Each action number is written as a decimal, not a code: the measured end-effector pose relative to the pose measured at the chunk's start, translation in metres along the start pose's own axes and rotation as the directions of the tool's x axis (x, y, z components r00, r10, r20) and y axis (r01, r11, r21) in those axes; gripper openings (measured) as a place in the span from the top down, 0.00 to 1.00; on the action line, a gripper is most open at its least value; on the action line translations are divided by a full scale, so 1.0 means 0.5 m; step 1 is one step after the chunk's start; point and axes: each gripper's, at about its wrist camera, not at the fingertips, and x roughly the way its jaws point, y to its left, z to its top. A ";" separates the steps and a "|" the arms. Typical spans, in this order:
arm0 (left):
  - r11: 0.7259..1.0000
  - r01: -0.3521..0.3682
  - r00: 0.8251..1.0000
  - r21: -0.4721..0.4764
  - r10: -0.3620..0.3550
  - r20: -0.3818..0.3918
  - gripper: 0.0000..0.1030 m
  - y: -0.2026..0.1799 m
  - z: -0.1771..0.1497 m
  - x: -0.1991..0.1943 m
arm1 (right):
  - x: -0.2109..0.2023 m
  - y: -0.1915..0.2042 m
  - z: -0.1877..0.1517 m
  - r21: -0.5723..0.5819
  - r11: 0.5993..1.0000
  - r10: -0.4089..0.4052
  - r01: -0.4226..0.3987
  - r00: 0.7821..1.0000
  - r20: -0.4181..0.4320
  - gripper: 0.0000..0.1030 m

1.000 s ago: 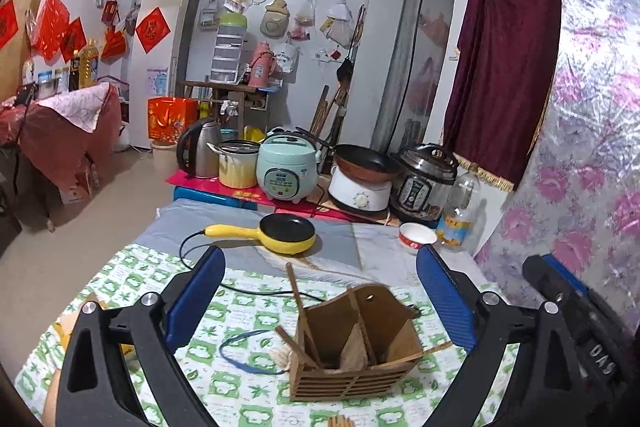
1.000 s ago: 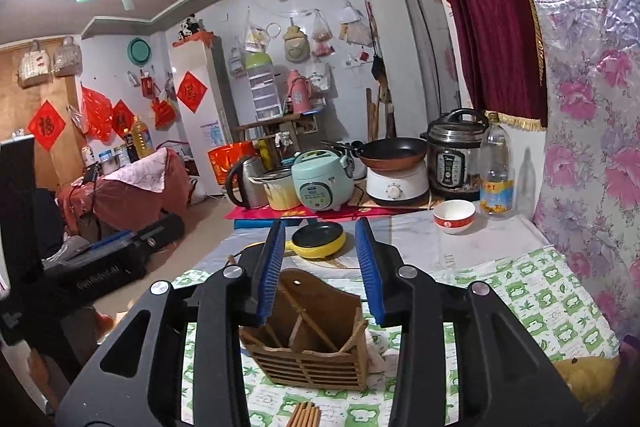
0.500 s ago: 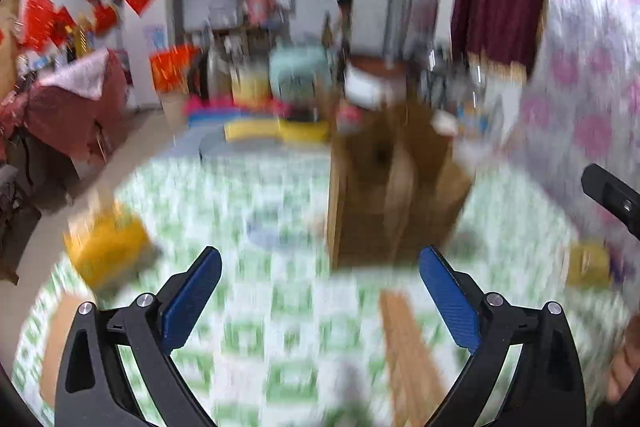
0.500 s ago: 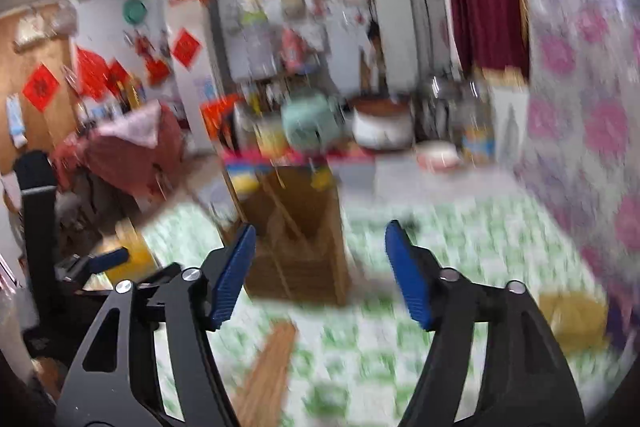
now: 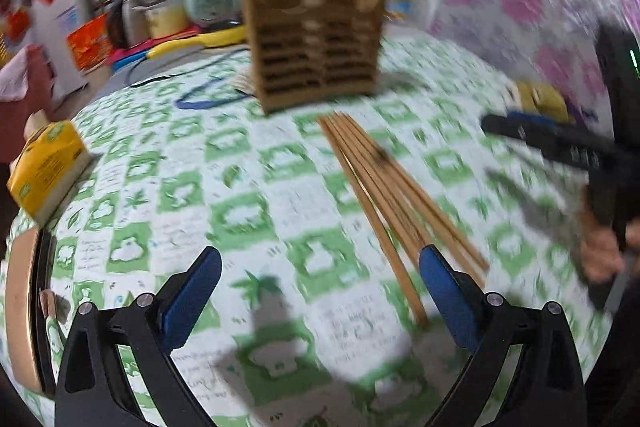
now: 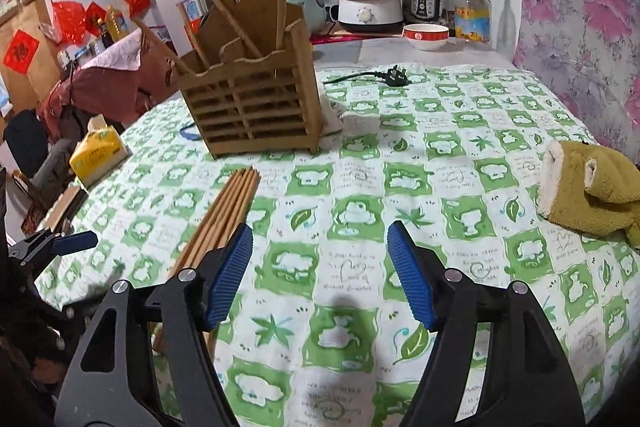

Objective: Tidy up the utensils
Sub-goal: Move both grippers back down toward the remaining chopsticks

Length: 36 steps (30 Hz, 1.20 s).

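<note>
Green-and-white checked cloth covers the table, with a slatted wooden utensil holder standing on it, a few sticks already inside. Just in front of the holder lies a bundle of loose wooden chopsticks. Both tools have dropped toward the cloth since a second ago. The right gripper has just spread its jaws, nothing between them; the left gripper is also spread and empty, chopstick ends beside its right pad. A pickup looks imminent.
</note>
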 end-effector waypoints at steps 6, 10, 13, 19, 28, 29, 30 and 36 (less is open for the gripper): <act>0.990 0.048 0.998 0.130 -0.042 -0.050 0.06 -0.044 -0.019 0.013 | 0.005 0.002 -0.003 -0.015 1.000 0.000 0.000 1.000 -0.013 0.32; 0.990 0.030 0.994 0.140 -0.015 -0.107 0.06 -0.042 -0.021 0.036 | 0.005 0.004 -0.004 -0.020 1.000 -0.003 0.003 1.000 -0.010 0.31; 0.996 0.020 0.989 0.086 -0.007 -0.149 0.05 -0.018 -0.018 0.053 | 0.004 0.004 -0.005 -0.020 1.000 -0.005 0.005 1.000 -0.010 0.31; 0.992 -0.078 0.986 -0.095 0.063 -0.156 0.05 0.057 -0.011 0.062 | 0.001 0.015 -0.026 -0.084 0.996 0.018 -0.021 0.999 -0.043 0.31; 0.990 -0.101 0.984 -0.094 0.085 -0.158 0.05 0.057 -0.005 0.067 | -0.009 0.077 -0.091 -0.276 0.951 0.092 -0.136 0.982 -0.168 0.31; 0.990 -0.102 0.984 -0.093 0.086 -0.158 0.05 0.057 -0.004 0.067 | -0.010 0.081 -0.094 -0.287 0.948 0.089 -0.136 0.981 -0.171 0.31; 0.990 -0.100 0.984 -0.095 0.084 -0.158 0.05 0.056 -0.004 0.068 | -0.014 0.087 -0.098 -0.301 0.944 0.090 -0.139 0.981 -0.173 0.31; 0.990 -0.101 0.984 -0.094 0.086 -0.159 0.05 0.056 -0.004 0.067 | -0.026 0.109 -0.125 -0.349 0.924 0.088 -0.158 0.974 -0.207 0.31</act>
